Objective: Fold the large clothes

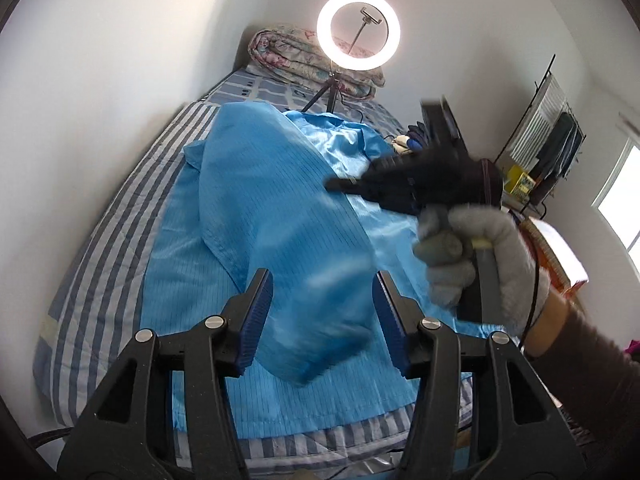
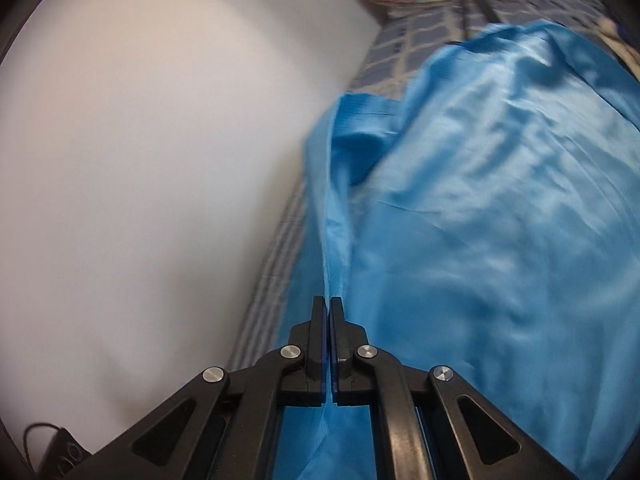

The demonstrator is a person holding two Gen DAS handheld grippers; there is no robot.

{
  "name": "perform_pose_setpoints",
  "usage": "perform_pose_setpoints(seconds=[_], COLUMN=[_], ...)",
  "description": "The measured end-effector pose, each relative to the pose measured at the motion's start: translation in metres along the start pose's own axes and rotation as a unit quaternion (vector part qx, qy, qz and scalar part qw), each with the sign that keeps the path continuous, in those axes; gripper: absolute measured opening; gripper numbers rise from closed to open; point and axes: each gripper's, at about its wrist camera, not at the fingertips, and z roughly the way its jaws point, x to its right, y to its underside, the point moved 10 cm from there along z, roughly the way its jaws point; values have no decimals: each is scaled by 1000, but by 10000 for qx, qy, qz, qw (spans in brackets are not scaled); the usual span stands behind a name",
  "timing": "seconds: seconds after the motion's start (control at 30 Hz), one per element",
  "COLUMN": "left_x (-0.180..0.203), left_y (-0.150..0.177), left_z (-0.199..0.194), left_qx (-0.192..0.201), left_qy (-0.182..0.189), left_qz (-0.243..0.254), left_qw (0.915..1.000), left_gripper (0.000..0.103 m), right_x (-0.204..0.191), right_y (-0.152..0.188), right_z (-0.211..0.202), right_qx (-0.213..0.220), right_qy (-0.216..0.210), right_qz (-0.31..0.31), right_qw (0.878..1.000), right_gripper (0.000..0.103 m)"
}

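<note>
A large blue garment (image 1: 256,208) lies on the striped bed (image 1: 108,240), with one part lifted and folding over the rest. My left gripper (image 1: 322,300) is open and empty, just above the garment's near part. My right gripper (image 1: 332,186) shows in the left wrist view, held by a gloved hand (image 1: 480,264) over the garment's right side. In the right wrist view my right gripper (image 2: 329,308) is shut on an edge of the blue garment (image 2: 480,200), which hangs from it. That view is blurred.
A white wall (image 1: 100,80) runs along the bed's left side. A lit ring light on a tripod (image 1: 358,36) and a rolled floral quilt (image 1: 296,60) stand at the bed's far end. A table with clutter (image 1: 532,208) is at the right.
</note>
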Motion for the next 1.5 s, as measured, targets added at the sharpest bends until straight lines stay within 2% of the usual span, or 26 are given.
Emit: perform_pose_setpoints(seconds=[0.2,0.33,0.43,0.47,0.7,0.77,0.83,0.87,0.9,0.93,1.17,1.27,1.37,1.5], left_x=[-23,-32,-33,-34,-36,-34,-31,-29,-29,-29,-49,-65,-84,-114], left_y=[8,25,45,49,86,92,97,98,99,99,85,74,65,63], left_z=[13,34,52,57,94,101,108,110,113,114,89,72,55,34], left_qx=[-218,-556,-861,-931,-1504,-1604,-1695,-1708,-1715,-1716,-1422,-1217,-1041,-879], left_qy=[-180,-292,-231,-251,-302,-306,-277,-298,-329,-371,-450,-663,-912,-1207], left_qz=[-627,-834,-985,-1015,-1284,-1295,-1282,-1233,-1187,-1127,-1195,-1204,-1220,-1363], left_qw=[9976,9945,9911,9901,9798,9780,9768,9771,9775,9780,9816,9830,9828,9793], left_gripper=[53,53,53,53,53,48,26,20,6,2,0,0,0,0], right_x=[68,90,107,110,102,100,99,98,97,96,69,49,20,-14], right_y=[37,63,79,83,115,121,120,124,127,130,145,155,172,190], right_z=[-11,-11,-13,-15,-29,-26,-20,-18,-17,-15,-9,-2,8,23], right_qx=[-159,-392,-611,-621,-901,-993,-1063,-1089,-1134,-1162,-1284,-1401,-1554,-1724], right_qy=[277,427,803,819,814,790,692,632,570,540,283,34,-117,-308], right_qz=[457,410,230,199,-317,-383,-366,-359,-338,-333,-422,-411,-659,-858], right_qw=[9984,9975,9946,9945,9921,9912,9913,9914,9913,9912,9904,9893,9856,9808], right_gripper=[0,0,15,30,30,24,15,9,3,2,0,0,0,0])
